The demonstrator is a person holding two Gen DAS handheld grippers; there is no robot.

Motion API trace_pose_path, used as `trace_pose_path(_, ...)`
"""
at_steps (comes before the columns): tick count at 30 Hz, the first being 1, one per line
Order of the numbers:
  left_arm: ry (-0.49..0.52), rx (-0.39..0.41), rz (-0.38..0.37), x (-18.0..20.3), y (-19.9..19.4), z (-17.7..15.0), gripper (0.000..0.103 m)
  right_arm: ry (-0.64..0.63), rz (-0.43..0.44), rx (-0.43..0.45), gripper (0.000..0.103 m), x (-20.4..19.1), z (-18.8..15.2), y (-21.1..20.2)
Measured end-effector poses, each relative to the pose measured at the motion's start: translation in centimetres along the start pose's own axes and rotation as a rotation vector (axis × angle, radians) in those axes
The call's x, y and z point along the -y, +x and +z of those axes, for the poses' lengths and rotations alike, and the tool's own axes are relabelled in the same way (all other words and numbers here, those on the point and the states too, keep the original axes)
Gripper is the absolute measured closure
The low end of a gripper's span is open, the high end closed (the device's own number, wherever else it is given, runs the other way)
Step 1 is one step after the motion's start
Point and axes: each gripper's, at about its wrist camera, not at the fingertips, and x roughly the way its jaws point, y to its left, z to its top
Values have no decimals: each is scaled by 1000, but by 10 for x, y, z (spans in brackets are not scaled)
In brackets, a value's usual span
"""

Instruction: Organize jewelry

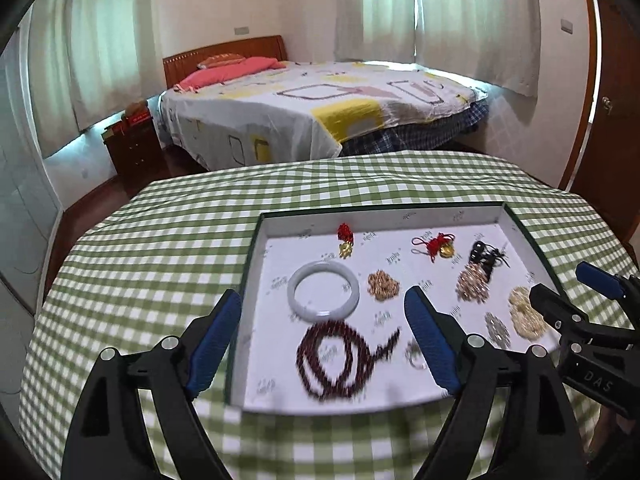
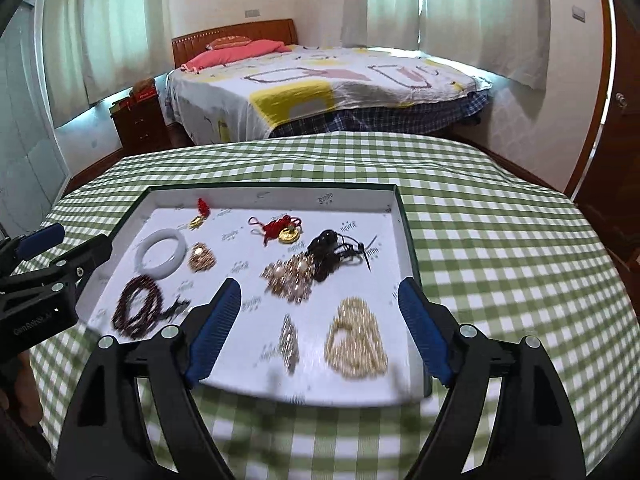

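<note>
A shallow white tray [image 1: 380,210] [image 2: 272,190] on the green checked tablecloth holds the jewelry. In it lie a white bangle [image 1: 296,300] [image 2: 148,258], a dark red bead string [image 1: 308,360] [image 2: 128,308], a gold chain pile [image 1: 383,285] [image 2: 202,258], a pearl-and-gold cluster [image 1: 474,284] [image 2: 290,276], a cream bead necklace [image 1: 526,312] [image 2: 356,344] and a small silver piece [image 2: 290,340]. My left gripper [image 1: 324,292] hangs open above the tray's near left part, nothing between its pads. My right gripper [image 2: 321,282] hangs open over the near right part, also holding nothing.
At the tray's far side lie two red-knotted gold charms [image 2: 200,216] [image 2: 282,230] and a black corded piece [image 2: 332,252]. The checked tablecloth [image 2: 500,240] spreads wide around the tray. Beyond the table stand a bed [image 1: 320,112] and a wooden nightstand [image 1: 134,148].
</note>
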Motion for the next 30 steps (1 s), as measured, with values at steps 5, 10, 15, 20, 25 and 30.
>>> trace_pose_path(5,-21,33,1,-6,-36,-14,22,-2,4,23,23,-5,-11,-30)
trace_pose_path(10,-37,66,3,-11,-67,-24,22,2,9,52,22,-9,-17,-60)
trace_pose_path(15,-66,78,10,-17,-92,-30,22,-2,12,97,18,-14,-19,-94)
trace_pose_path(20,-70,111,16,-21,-119,-34,21,-15,21,135,18,-20,-20,-122)
trace_pose_path(25,-71,155,22,-24,-144,-37,19,-27,27,161,15,-25,-24,-147)
trace_pose_path(30,-76,184,30,-26,-162,-40,19,-23,32,182,12,-26,-29,-165)
